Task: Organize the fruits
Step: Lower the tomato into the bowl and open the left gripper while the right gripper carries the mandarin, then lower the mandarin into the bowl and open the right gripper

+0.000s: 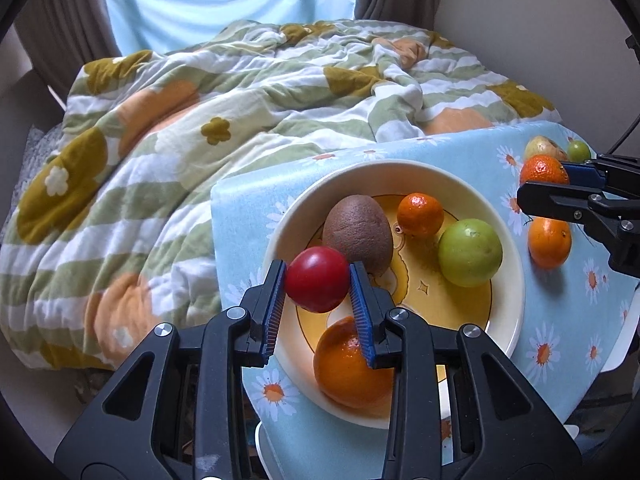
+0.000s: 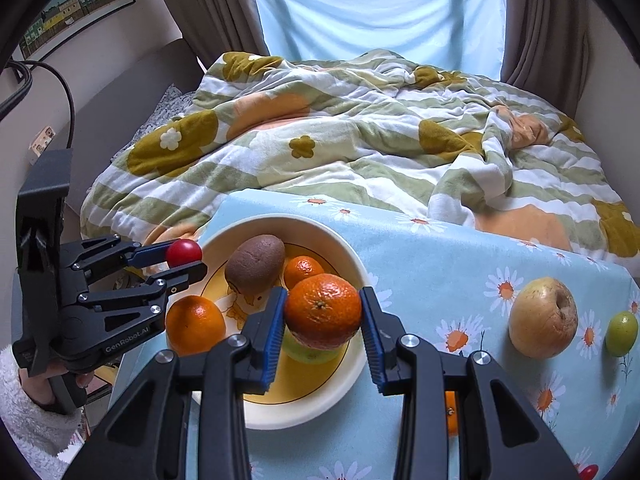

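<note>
Your left hand-held gripper (image 1: 318, 280) is clamped on the red fruit (image 1: 317, 279), held over the near-left rim of the bowl (image 1: 505, 240); your right hand-held gripper (image 2: 322, 312) is clamped on a mandarin (image 2: 322, 311) above the bowl's near side. Red fruit looks smooth and glossy — likely slick and light, so keep the pads on its widest girth and don't over-squeeze. Mandarin skin is soft and dimpled, grips well but bruises; hold across the middle. Already in the bowl: kiwi (image 1: 358, 234), small mandarin (image 1: 420, 215), green fruit (image 1: 470, 252), orange (image 1: 350, 364). On the bench cloth (image 2: 420, 264) to the right: yellow apple (image 2: 543, 318), small green fruit (image 2: 621, 333). Hard to read — an orange on the cloth is mostly hidden behind your right gripper's frame, and something red is cut off at the near-right edge.
</note>
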`<action>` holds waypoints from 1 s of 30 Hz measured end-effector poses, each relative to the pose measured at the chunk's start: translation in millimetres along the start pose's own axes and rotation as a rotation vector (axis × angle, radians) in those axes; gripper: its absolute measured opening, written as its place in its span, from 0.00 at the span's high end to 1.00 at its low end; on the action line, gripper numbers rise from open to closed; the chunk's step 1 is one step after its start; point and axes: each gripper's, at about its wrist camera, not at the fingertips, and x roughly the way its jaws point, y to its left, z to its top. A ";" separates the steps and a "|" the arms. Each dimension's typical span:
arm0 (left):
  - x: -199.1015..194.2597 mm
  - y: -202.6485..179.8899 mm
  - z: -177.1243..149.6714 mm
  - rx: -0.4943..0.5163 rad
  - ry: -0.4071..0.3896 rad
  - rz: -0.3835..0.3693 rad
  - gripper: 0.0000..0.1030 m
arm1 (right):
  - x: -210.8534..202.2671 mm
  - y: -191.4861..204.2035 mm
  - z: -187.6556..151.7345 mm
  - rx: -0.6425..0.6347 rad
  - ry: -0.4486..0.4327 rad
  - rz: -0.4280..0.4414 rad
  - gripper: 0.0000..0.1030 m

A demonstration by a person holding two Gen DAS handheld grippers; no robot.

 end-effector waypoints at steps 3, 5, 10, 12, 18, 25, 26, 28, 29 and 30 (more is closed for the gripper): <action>-2.8 -1.0 -1.1 0.031 -0.013 0.021 0.63 | 0.5 -0.3 0.4 0.016 -0.010 -0.005 0.68; -5.5 0.9 -0.7 0.029 -0.016 0.011 0.27 | 1.5 -1.8 0.3 0.026 -0.014 -0.006 0.68; -10.1 2.9 -0.9 0.030 -0.024 0.009 0.00 | 4.4 -3.8 -0.4 0.037 -0.016 -0.012 0.68; -11.1 3.1 -1.4 0.030 -0.017 0.008 0.00 | 5.2 -4.3 -0.9 0.034 -0.011 -0.010 0.68; -20.0 -1.2 -6.7 0.011 -0.006 -0.013 0.00 | 19.8 -4.6 2.9 -0.001 0.026 -0.002 0.68; -27.5 -10.1 -20.4 -0.006 0.037 -0.031 0.00 | 39.9 -9.2 10.3 -0.002 0.041 0.003 0.68; -28.6 -10.1 -21.6 -0.010 0.041 -0.029 0.00 | 42.5 -9.1 11.2 0.001 0.045 0.003 0.68; -30.1 -10.2 -23.9 -0.018 0.043 -0.025 0.00 | 47.1 -9.9 13.7 -0.002 0.050 0.007 0.68; -30.5 -10.3 -24.4 -0.020 0.042 -0.024 0.00 | 48.3 -9.7 14.5 -0.005 0.047 0.002 0.68; -30.6 -10.7 -25.0 -0.022 0.042 -0.021 0.00 | 49.3 -9.2 15.2 -0.010 0.046 -0.006 0.68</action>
